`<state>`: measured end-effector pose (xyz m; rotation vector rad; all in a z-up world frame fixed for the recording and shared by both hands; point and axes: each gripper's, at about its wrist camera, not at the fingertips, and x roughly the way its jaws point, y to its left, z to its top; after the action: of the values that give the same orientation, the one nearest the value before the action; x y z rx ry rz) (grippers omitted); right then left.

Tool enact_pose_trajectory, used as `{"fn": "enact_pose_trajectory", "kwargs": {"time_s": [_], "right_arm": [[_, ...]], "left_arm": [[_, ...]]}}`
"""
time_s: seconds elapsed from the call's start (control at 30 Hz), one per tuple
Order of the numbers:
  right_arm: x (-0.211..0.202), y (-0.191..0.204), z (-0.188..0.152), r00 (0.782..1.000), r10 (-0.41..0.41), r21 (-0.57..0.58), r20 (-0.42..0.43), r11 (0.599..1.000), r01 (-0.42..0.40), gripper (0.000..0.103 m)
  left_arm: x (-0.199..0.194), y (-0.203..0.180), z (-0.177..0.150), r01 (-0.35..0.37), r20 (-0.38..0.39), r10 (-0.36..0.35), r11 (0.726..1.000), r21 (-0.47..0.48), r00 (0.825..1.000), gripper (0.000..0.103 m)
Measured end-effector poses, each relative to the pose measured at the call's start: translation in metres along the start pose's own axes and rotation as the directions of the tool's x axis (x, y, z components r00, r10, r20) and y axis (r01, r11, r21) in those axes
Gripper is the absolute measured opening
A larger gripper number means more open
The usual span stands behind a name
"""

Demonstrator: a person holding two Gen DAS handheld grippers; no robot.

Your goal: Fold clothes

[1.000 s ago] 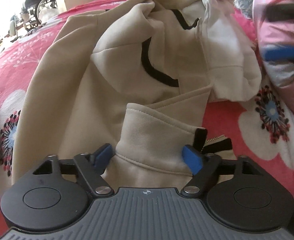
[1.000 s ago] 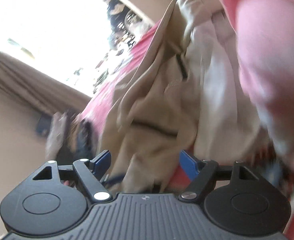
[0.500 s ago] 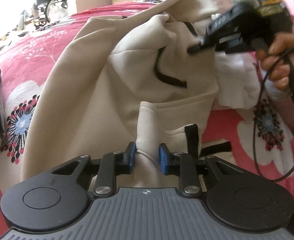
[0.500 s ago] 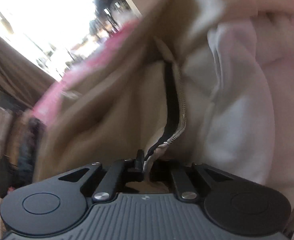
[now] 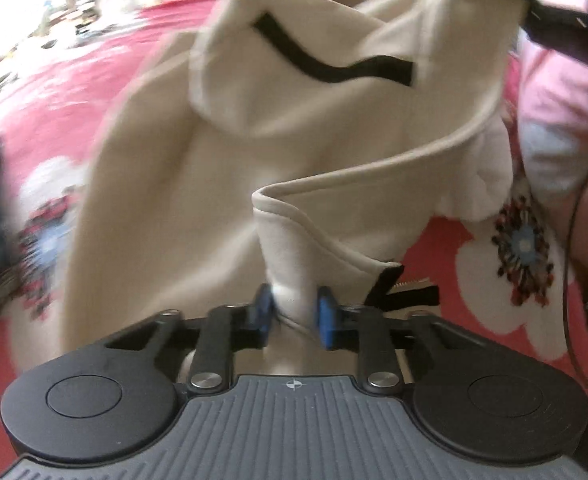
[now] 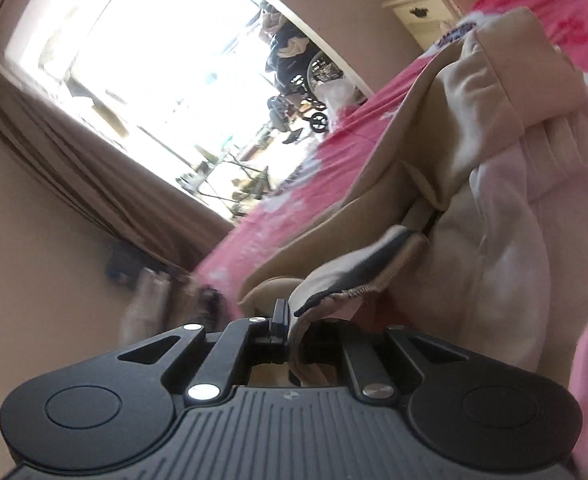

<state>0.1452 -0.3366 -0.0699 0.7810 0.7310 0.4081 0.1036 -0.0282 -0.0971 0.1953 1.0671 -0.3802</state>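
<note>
Left wrist view: a beige zip-up hoodie [image 5: 222, 152] lay spread on the pink floral bedspread [image 5: 62, 92], its hem edge bunched between the blue pads [image 5: 263, 307] of the left gripper [image 5: 292, 312], whose jaws were closing on it. Right wrist view: the right gripper [image 6: 290, 332] was clamped tight on the hoodie's zipper edge [image 6: 366, 268], beside its pale lining. Risks, as judged: the thick hem could slip from the narrow left pinch; uneven pulls could twist the panel; the loose hood could drag, spoiling the fold.
</note>
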Motion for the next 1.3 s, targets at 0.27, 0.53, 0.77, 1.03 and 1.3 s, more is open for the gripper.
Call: {"fn": "enact_pose_trajectory", "kwargs": {"time_s": [0.27, 0.53, 0.77, 1.03, 1.3], "right_arm": [[-0.063, 0.033, 0.032, 0.991, 0.135, 0.053, -0.019, 0.99, -0.134, 0.007], [-0.106, 0.078, 0.059, 0.972, 0.204, 0.028, -0.119, 0.979, -0.202, 0.007], [-0.096, 0.103, 0.051, 0.979, 0.186, 0.007, -0.079, 0.983, -0.186, 0.007], [-0.12, 0.138, -0.004, 0.981, 0.158, -0.017, 0.111, 0.987, -0.157, 0.007], [-0.123, 0.172, -0.012, 0.911, 0.334, -0.196, 0.242, 0.936, -0.292, 0.007]], "left_arm": [[-0.156, -0.033, -0.003, -0.256, 0.062, 0.278, 0.936, -0.242, 0.959, 0.013], [-0.226, -0.042, 0.003, -0.309, 0.098, 0.371, 0.871, -0.381, 0.924, 0.012], [-0.227, -0.017, -0.025, -0.208, 0.17, 0.299, 0.887, -0.411, 0.939, 0.012], [-0.239, 0.014, -0.068, -0.082, 0.349, 0.214, 0.931, -0.355, 0.912, 0.012], [-0.28, 0.017, -0.103, -0.003, 0.649, 0.27, 0.924, -0.382, 0.711, 0.012]]}}
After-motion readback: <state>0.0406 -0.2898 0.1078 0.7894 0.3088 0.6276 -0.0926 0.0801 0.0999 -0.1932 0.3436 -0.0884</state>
